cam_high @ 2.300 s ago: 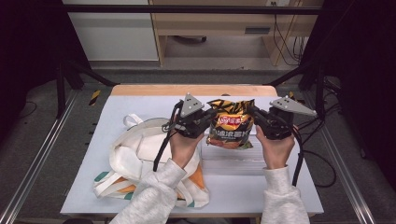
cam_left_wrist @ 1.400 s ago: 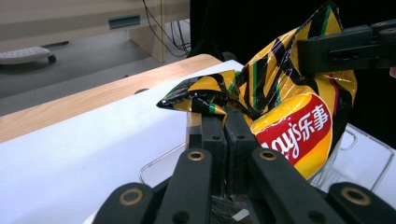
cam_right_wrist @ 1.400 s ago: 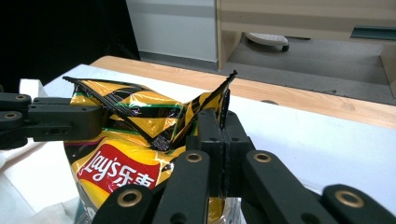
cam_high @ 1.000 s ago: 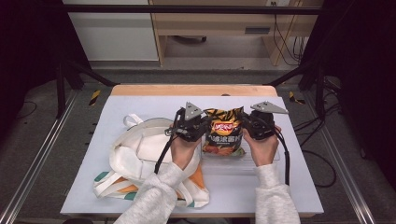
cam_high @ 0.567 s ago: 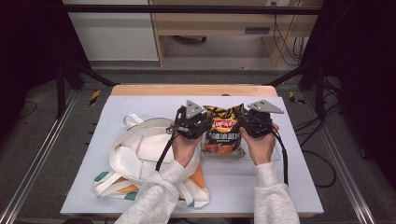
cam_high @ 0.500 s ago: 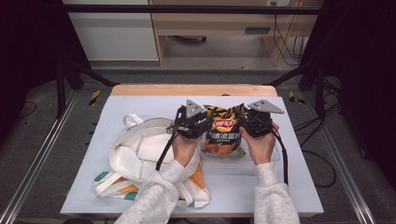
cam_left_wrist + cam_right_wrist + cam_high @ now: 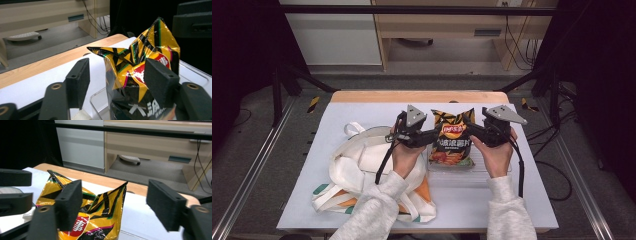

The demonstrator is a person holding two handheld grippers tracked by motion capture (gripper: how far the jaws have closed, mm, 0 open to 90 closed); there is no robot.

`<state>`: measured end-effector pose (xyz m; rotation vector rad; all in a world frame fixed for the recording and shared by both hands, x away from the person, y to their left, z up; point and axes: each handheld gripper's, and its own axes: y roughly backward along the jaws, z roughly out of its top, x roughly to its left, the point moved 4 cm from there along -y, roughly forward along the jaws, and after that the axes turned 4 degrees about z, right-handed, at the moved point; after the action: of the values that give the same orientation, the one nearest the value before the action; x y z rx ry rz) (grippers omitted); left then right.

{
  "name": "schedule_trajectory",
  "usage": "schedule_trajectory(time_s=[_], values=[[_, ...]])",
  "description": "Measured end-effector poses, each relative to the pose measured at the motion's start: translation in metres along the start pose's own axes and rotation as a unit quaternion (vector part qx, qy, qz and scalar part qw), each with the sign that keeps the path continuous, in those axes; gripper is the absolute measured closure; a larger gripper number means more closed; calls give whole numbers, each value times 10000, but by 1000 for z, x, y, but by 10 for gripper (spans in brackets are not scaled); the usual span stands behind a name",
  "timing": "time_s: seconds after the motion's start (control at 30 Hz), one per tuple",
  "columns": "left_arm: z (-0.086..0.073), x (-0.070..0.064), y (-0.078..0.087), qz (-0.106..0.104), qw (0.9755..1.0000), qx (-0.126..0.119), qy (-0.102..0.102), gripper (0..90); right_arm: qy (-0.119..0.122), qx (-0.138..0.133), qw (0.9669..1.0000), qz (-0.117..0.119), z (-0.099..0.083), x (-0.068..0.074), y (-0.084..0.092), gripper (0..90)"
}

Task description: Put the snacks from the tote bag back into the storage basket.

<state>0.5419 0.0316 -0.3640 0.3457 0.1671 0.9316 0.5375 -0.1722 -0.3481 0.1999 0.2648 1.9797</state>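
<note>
We see a yellow-and-black chip bag (image 7: 451, 142) standing upright near the centre of the bench (image 7: 362, 107), its lower end inside a clear plastic tray (image 7: 472, 172). The top of the bag is crumpled into two peaks, and a red logo sits on its front.

At the bag's 9 o'clock in the high view, the left hand-held gripper (image 7: 432, 136) reaches in. In the left gripper view its jaws stand wide apart, one pad beside the bag's printed face and the other well off over the white bench surface; whether the near pad touches the foil we cannot tell, since the bag hides the contact line. It has hold of nothing that we can make out.

At the bag's 3 o'clock, the right hand-held gripper (image 7: 472, 131) points toward the bag's upper corner. In the right gripper view its jaws are spread wide with the corner of the bag behind one pad, and nothing is clamped between them.

At 8 o'clock from the bag, a white tote bag (image 7: 362, 172) with orange and green patches lies rumpled under the left forearm.
</note>
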Motion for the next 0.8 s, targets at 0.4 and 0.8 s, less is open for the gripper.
schedule_trajectory(time_s=[0.4, 0.8], values=[[-12, 30, 36, -347, 9993, 99, 104, 274, 170, -92, 9996, 184, 4, 11, 18, 163], [-34, 67, 79, -169, 9998, 123, 40, 257, 236, 15, 9995, 206, -4, 10, 35, 147]])
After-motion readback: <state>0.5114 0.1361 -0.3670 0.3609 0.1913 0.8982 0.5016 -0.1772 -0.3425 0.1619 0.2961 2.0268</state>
